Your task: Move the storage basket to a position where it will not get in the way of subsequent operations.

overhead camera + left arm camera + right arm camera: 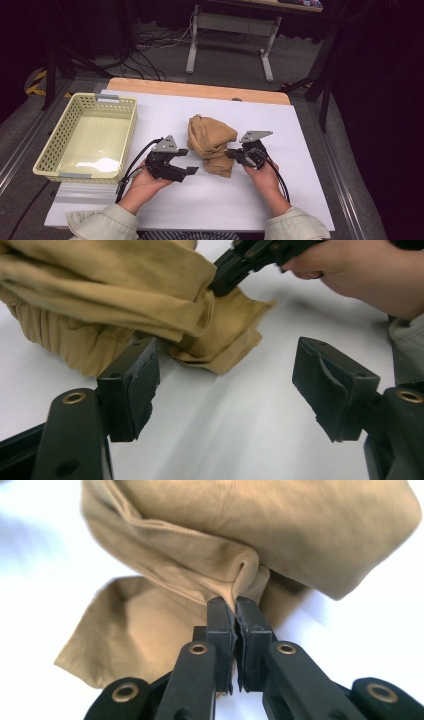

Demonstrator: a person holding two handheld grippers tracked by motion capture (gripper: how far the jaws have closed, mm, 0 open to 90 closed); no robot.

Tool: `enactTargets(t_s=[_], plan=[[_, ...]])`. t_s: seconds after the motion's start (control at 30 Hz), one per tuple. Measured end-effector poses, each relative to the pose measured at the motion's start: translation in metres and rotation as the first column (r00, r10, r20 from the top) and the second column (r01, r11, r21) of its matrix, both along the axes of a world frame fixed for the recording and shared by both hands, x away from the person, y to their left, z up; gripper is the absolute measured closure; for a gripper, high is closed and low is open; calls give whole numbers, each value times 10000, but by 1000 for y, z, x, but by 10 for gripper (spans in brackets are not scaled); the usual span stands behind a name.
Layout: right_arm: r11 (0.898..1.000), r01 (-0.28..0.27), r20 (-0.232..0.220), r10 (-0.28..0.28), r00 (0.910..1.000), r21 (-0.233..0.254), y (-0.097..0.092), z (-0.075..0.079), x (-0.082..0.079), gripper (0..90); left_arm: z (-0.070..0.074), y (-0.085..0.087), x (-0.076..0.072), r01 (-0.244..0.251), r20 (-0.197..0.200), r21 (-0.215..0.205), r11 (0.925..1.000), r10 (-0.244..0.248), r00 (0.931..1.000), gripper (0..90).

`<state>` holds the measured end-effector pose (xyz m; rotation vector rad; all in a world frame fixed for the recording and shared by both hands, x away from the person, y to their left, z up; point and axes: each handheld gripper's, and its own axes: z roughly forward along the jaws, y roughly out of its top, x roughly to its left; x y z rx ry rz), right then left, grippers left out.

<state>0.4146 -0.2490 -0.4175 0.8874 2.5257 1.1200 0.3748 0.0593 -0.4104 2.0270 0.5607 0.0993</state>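
Tan cloth (211,143) bunched in a crumpled, folded heap at mid-table on the white sheet (300,150), a fold pinched by the right gripper (231,154), left gripper (190,161) held spread just left of it, basket (50,150) set far left.

yellow basket (50,150) on white table (300,150)
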Motion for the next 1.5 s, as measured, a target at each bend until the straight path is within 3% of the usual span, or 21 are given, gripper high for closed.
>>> enactTargets(t_s=[0.17, 0.2, 0.4, 0.7, 0.87, 1.07, 1.13, 1.2, 1.23, 1.5], plan=[[9995, -236, 29, 236, 9997, 213, 0, 16, -20, 863, 0, -1, -1, -59, 19, -8, 10000, 59, 10000, 277], [9992, -332, 42, 331, 9994, 213, 0, 23, -31, 862, 0, 0, 0, -63, 15, 7, 10000, 63, 10000, 277], [9990, -405, -121, 408, 9991, 207, -4, 32, -54, 862, 0, 3, 1, -207, -73, -104, 9997, 206, 9998, 277], [9991, -430, -658, 430, 9969, 19, -11, 31, -90, 862, 0, 4, 1, -328, -65, -109, 9994, 328, 9994, 277], [9989, -435, -984, 418, 9943, -155, -16, 23, -107, 856, -1, 4, 2, -400, -114, -70, 9992, 399, 9991, 277], [9989, -457, -1222, 441, 9915, -105, -18, 16, -110, 819, -2, 4, 2, -484, -121, -101, 9988, 483, 9988, 278], [9987, -497, -1119, 486, 9925, -70, -18, 18, -110, 768, -2, 5, 3, -516, -112, -91, 9986, 515, 9986, 277], [9978, -639, -1008, 652, 9928, 165, -16, 23, -110, 657, -2, 5, 3, -520, -133, -97, 9986, 518, 9986, 278], [9978, -639, -1008, 652, 9928, 165, -16, 23, -110, 657, -2, 5, 3, -523, -128, -73, 9986, 523, 9986, 278], [9928, -900, 12, 902, 9959, 787, -5, 48, -103, 473, -4, 5, 4, -572, -180, -10, 9984, 571, 9982, 279]])
